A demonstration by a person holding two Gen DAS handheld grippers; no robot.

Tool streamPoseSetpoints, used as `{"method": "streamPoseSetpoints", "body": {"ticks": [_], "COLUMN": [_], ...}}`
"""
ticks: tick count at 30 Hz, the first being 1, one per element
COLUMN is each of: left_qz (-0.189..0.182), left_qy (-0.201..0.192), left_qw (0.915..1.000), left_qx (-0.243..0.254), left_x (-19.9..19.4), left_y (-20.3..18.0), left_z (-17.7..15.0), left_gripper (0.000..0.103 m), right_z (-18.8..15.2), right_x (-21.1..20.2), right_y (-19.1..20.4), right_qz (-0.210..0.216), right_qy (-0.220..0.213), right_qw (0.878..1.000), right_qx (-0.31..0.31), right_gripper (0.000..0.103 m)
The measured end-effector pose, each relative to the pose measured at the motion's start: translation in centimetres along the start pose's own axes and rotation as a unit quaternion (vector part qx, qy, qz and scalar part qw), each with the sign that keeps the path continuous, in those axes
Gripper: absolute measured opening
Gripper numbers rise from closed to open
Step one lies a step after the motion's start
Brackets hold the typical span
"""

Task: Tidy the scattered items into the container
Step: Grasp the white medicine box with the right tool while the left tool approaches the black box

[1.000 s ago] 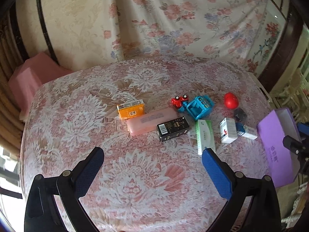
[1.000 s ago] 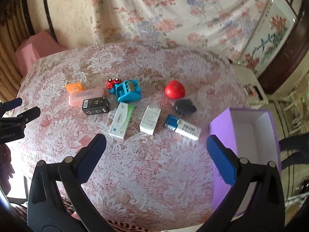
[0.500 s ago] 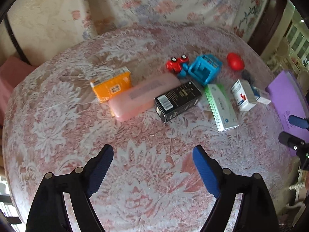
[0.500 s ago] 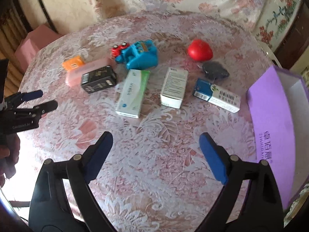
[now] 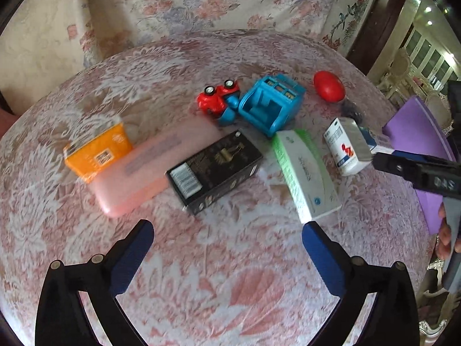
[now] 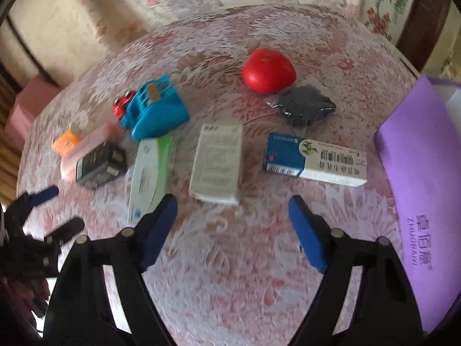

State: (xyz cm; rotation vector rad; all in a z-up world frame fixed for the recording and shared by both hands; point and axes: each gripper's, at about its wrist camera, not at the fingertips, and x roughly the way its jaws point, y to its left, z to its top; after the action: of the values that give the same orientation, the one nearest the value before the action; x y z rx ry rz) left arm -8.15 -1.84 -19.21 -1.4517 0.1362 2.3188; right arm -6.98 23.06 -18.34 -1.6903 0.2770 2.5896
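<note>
Right claw (image 6: 232, 210) hangs spread and empty over the lace-covered bench (image 6: 236, 274); a white cardboard carton (image 6: 216, 163) lies just ahead between its blue tips. The purple box (image 6: 417, 196) (open, rigid, rectangular) sits at the right. Left claw (image 5: 227, 236), also spread, faces a glossy black carton (image 5: 214, 171).

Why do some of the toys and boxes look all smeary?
In the right wrist view the camera seems to be moving: the black box and orange box at the left smear, while the blue and white box stays readable. In the left wrist view the pink case and orange box blur; the black box looks sharper. Both fisheye views bend the table edge.
</note>
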Motion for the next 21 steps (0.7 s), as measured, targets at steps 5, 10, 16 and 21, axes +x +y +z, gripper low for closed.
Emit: {"method": "streamPoseSetpoints", "body": {"ticks": [5,10,16,21], "left_qz": [0.017,0.015,0.016,0.011], "left_qy": [-0.001,0.004,-0.003,0.000], "left_qw": [0.9998,0.9998,0.9995,0.9995], "left_qx": [0.006,0.013,0.028,0.029], "left_x": [1.1,1.9,2.5,3.5], "left_y": [0.0,0.1,-0.1,-0.2], "left_z": [1.1,1.4,1.9,2.5], "left_gripper": [0.103,0.103,0.103,0.103], "right_z": [0.7,1.1,1.0,0.5], "right_x": [1.7,3.2,4.6,4.5], "right_y": [0.0,0.4,-0.1,-1.7], "right_qz": [0.018,0.027,0.018,0.003], "right_qy": [0.013,0.024,0.035,0.043], "right_qw": [1.000,0.999,0.999,0.999], "right_qx": [0.017,0.015,0.011,0.014], "right_gripper": [0.069,0.066,0.058,0.050]}}
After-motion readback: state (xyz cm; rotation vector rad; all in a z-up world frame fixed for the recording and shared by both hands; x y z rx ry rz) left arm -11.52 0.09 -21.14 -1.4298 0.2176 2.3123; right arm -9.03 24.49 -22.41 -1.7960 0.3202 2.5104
